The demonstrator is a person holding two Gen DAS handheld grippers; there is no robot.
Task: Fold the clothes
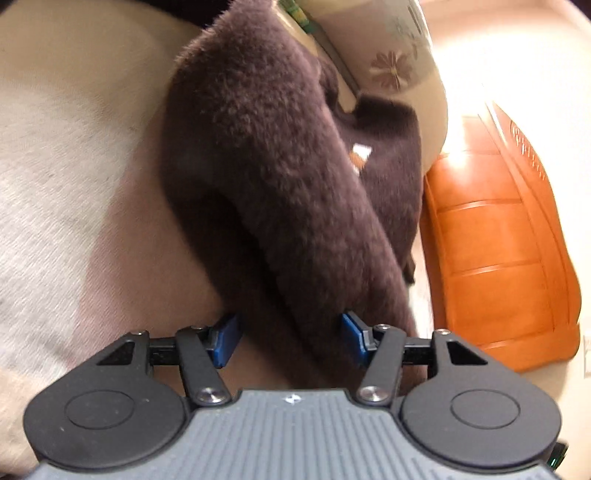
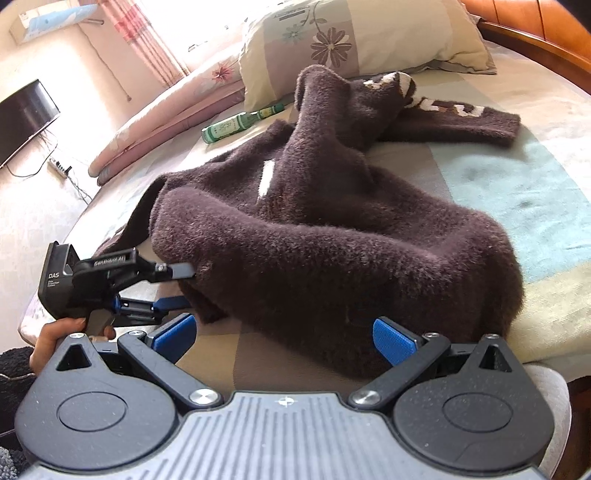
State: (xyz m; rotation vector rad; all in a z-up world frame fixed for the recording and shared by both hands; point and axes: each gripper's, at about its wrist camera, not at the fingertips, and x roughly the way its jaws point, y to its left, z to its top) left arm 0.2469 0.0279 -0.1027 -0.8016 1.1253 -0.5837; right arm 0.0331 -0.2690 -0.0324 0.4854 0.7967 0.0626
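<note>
A fuzzy dark brown sweater point(image 2: 332, 229) with white markings lies crumpled on the bed sheet point(image 2: 524, 177), one sleeve stretched toward the far right. In the left wrist view a thick ridge of the sweater point(image 1: 258, 147) runs up from between the blue pads point(image 1: 226, 339). My left gripper point(image 1: 290, 339) is shut on that fold. From the right wrist view, the left gripper point(image 2: 184, 287), held by a hand point(image 2: 48, 339), clasps the sweater's left edge, one finger above and one below. My right gripper point(image 2: 284, 336) stands open at the near hem, its pads apart from the cloth.
A floral pillow point(image 2: 369, 33) and a folded pink quilt point(image 2: 166, 107) lie at the bed's far side. Between them rests a green bottle point(image 2: 236, 123). The orange wooden bed frame point(image 1: 498, 240) borders the mattress. A dark TV screen point(image 2: 26, 118) and a power strip sit beyond the bed.
</note>
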